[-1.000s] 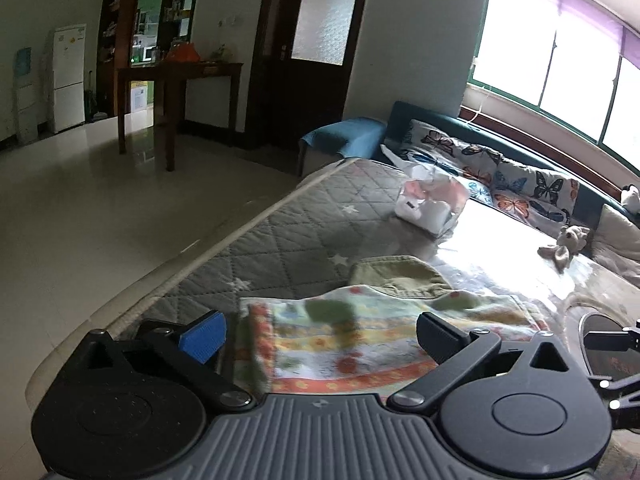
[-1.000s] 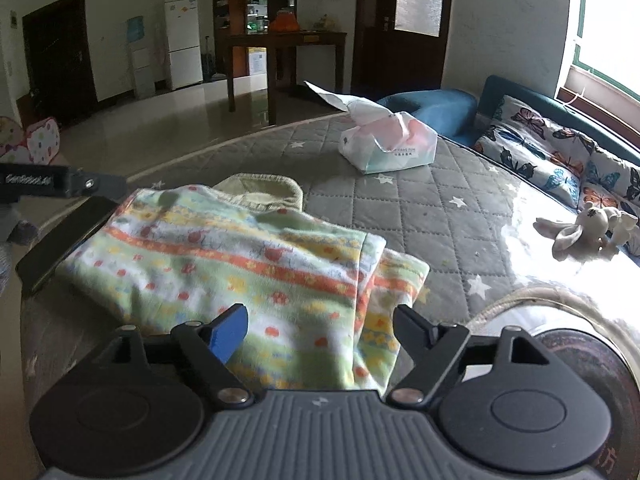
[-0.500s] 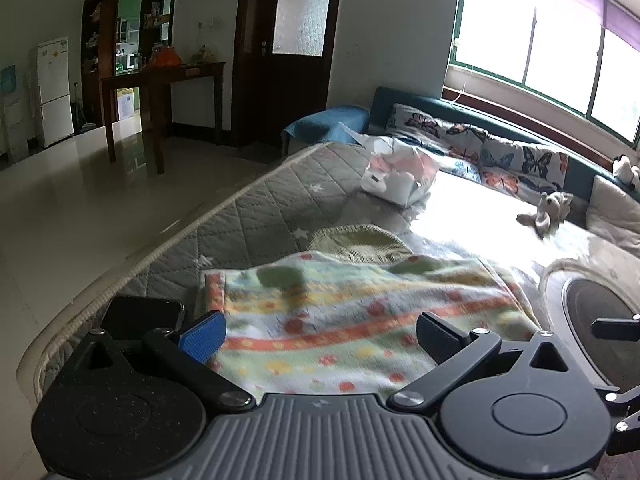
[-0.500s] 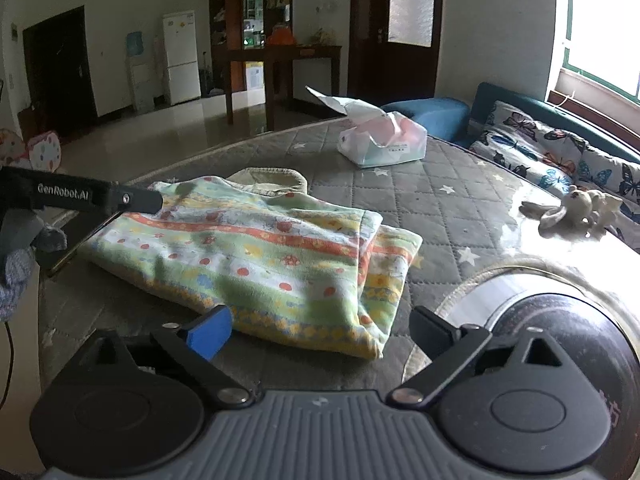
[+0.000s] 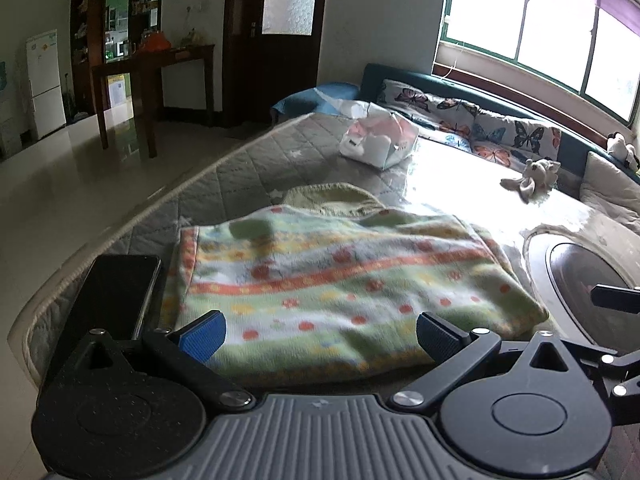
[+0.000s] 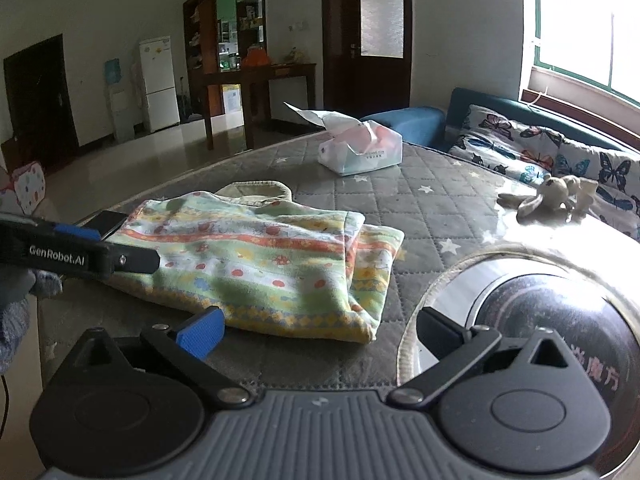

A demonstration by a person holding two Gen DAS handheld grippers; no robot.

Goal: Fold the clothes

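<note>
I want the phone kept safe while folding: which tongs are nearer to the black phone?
Left. The left tongs sit just beside the phone, which lies by their left finger. The right tongs are across the folded garment, nearer the round dark object.

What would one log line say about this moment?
left hand-held gripper: open, empty | right hand-held gripper: open, empty | striped pastel fleece garment: folded on grey quilted mattress

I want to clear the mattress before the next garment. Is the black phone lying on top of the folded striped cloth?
No, the phone lies on the mattress just beside the folded cloth.
</note>
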